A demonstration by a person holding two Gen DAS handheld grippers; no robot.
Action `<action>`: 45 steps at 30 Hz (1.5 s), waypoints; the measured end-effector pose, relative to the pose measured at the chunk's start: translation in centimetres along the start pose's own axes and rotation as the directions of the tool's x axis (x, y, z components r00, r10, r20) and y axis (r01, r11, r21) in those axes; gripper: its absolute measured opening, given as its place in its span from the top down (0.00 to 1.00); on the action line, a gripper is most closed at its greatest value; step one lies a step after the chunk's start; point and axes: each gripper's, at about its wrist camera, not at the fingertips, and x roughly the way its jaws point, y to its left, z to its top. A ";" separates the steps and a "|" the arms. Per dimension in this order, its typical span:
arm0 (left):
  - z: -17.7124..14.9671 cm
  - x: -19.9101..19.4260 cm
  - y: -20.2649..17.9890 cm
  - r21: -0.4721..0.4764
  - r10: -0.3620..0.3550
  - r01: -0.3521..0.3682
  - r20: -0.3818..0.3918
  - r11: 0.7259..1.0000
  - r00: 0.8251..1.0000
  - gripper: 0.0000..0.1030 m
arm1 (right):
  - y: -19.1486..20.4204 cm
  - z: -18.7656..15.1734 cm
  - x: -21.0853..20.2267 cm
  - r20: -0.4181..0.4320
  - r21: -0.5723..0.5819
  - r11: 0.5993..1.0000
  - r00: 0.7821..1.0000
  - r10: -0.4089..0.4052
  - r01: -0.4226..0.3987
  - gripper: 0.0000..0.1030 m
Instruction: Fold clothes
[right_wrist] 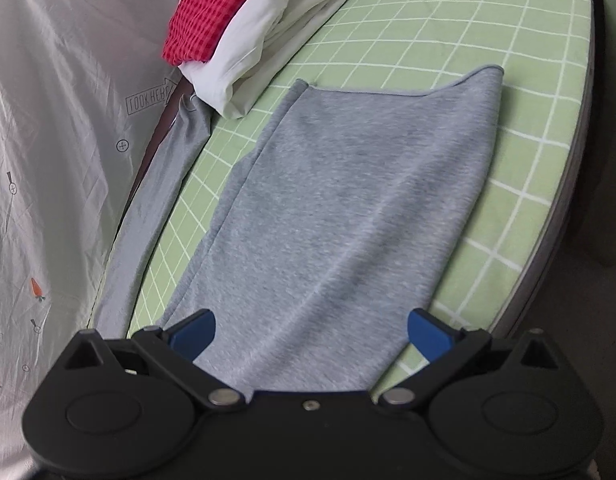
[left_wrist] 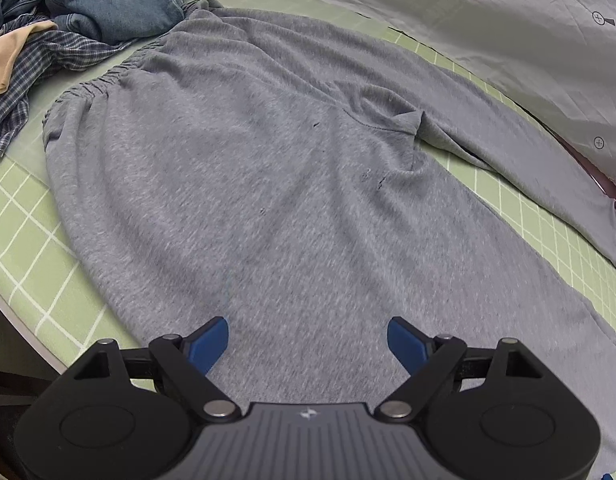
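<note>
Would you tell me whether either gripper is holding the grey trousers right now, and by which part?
Nothing is held. The left gripper and right gripper both hover open over the grey trousers, pads clear of the cloth.

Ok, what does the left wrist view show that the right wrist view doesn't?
Only the left wrist view: the trousers' gathered waistband, a heap of unfolded clothes beyond it, and the open left gripper.

Only the right wrist view: one leg's hem, a folded stack with a red checked piece on white, and the open right gripper.

Both: the grey trousers lying flat on the green checked sheet, beside a grey carrot-print cloth.
</note>
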 end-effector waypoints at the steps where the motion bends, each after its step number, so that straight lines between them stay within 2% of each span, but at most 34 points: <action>1: -0.1 -0.1 -0.2 0.006 0.001 -0.001 0.004 1.000 1.000 0.15 | -0.1 0.1 -0.1 0.001 0.003 1.000 1.000 -0.002 0.002 0.00; 12: -0.8 -0.3 -0.9 0.004 0.025 -0.025 -0.001 1.000 1.000 0.15 | -1.5 1.0 0.0 -0.013 0.121 0.992 0.999 0.031 -0.029 0.00; 17: -0.6 -0.1 -0.9 0.013 0.034 -0.034 -0.011 0.999 0.999 0.15 | -1.0 0.8 1.2 -0.058 0.171 0.982 0.994 0.095 -0.084 0.00; 22: 0.0 -0.2 -0.1 0.003 0.052 -0.052 -0.010 0.999 0.999 0.15 | 0.0 0.2 1.8 -0.076 0.179 0.980 0.992 0.104 -0.089 0.00; 25: 0.7 -0.2 1.5 -0.043 0.062 -0.063 -0.009 0.997 0.998 0.15 | -0.1 -0.4 2.1 -0.082 0.241 0.964 0.987 0.135 -0.112 0.00; 29: 1.7 -0.2 4.8 -0.145 0.079 -0.079 -0.005 0.986 0.997 0.15 | -0.4 -1.5 2.1 -0.051 0.334 0.932 0.985 0.165 -0.139 0.00; 34: 3.3 -0.1 9.5 -0.278 0.107 -0.100 0.009 0.955 0.994 0.15 | -0.4 -2.8 2.2 0.001 0.427 0.890 0.984 0.177 -0.160 0.00; 37: 4.9 0.2 12.3 -0.336 0.141 -0.129 0.011 0.933 0.990 0.15 | 0.1 -3.4 2.2 0.035 0.435 0.887 0.987 0.156 -0.155 0.00; 40: 6.6 0.5 14.9 -0.393 0.148 -0.125 0.027 0.911 0.989 0.15 | 0.2 -3.8 2.1 0.070 0.452 0.878 0.987 0.141 -0.158 0.00; 45: 9.6 1.3 17.8 -0.429 0.153 -0.124 0.036 0.895 0.988 0.15 | -1.5 -3.8 1.9 0.166 0.552 0.804 0.974 0.153 -0.220 0.00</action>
